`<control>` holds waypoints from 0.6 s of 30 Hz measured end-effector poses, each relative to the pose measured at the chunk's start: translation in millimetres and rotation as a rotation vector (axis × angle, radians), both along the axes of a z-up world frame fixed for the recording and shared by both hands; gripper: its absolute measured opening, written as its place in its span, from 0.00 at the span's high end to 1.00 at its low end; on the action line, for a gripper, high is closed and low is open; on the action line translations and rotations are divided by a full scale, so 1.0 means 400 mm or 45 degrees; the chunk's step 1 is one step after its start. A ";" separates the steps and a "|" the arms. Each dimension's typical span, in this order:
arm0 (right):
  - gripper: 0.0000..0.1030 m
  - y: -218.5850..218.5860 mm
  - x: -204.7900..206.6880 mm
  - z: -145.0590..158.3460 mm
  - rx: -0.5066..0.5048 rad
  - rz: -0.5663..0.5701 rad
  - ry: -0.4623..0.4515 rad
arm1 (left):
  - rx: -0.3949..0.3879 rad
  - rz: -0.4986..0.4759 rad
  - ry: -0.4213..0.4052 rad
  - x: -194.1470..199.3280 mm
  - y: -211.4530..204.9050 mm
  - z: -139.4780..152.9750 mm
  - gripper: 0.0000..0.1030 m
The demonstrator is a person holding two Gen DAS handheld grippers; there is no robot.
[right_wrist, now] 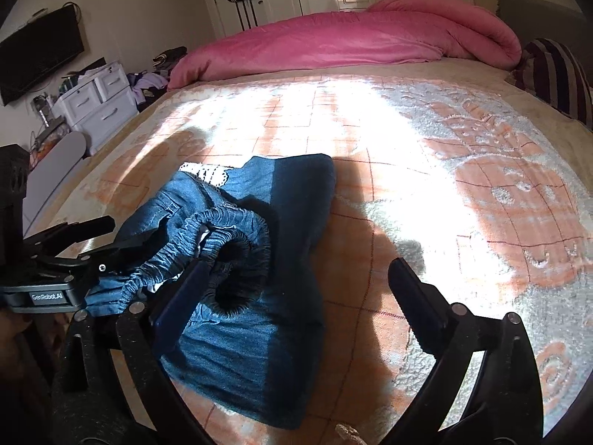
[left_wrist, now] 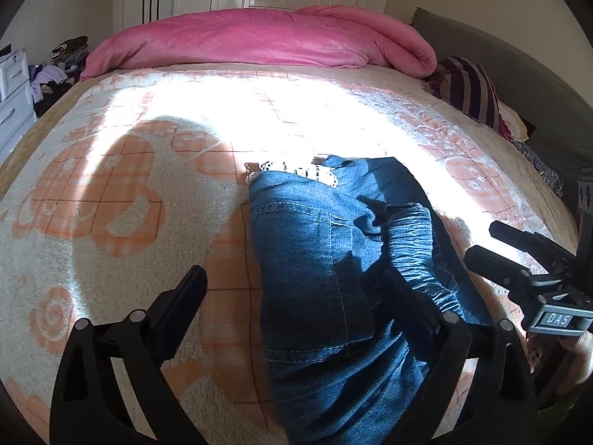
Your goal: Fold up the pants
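Note:
Blue denim pants lie folded over on the bed, with the gathered elastic waistband bunched on top and a white dotted lining showing at the far edge. The pants also show in the right wrist view. My left gripper is open, its jaws straddling the pants just above them. My right gripper is open; its left finger touches the waistband, its right finger is over bare blanket. Each gripper shows in the other's view, the right gripper and the left gripper, both beside the waistband.
The bed has a cream and orange fleece blanket. A pink duvet is heaped at the far side, a striped pillow at the right. White drawers and clothes stand left of the bed. Wardrobes line the back wall.

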State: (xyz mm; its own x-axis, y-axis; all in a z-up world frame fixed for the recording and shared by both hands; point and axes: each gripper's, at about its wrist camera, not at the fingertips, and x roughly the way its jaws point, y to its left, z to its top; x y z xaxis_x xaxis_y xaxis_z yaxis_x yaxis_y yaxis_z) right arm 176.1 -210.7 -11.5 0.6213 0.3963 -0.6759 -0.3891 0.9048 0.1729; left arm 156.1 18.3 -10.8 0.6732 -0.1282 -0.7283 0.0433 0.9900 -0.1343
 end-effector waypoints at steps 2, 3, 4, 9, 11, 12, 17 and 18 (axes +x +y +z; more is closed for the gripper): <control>0.09 -0.002 0.001 0.004 0.002 -0.006 -0.002 | -0.001 0.004 -0.003 0.000 0.004 0.003 0.08; 0.09 -0.003 -0.001 0.005 0.003 -0.011 -0.006 | -0.002 0.007 -0.001 0.000 0.006 0.004 0.08; 0.09 -0.004 -0.002 0.008 0.004 -0.015 -0.011 | -0.003 0.009 -0.001 0.000 0.007 0.004 0.08; 0.09 -0.009 -0.013 0.030 0.022 -0.019 -0.056 | 0.019 0.031 -0.007 -0.002 0.015 0.014 0.04; 0.09 -0.012 -0.021 0.042 0.031 -0.022 -0.080 | 0.034 0.042 -0.018 -0.006 0.016 0.022 0.04; 0.09 -0.014 -0.025 0.048 0.040 -0.019 -0.090 | 0.038 0.047 -0.020 -0.007 0.017 0.027 0.04; 0.09 -0.028 -0.049 0.075 0.087 -0.034 -0.131 | 0.071 0.050 -0.065 -0.026 0.010 0.054 0.04; 0.09 -0.031 -0.053 0.080 0.096 -0.034 -0.132 | 0.075 0.049 -0.071 -0.029 0.007 0.059 0.04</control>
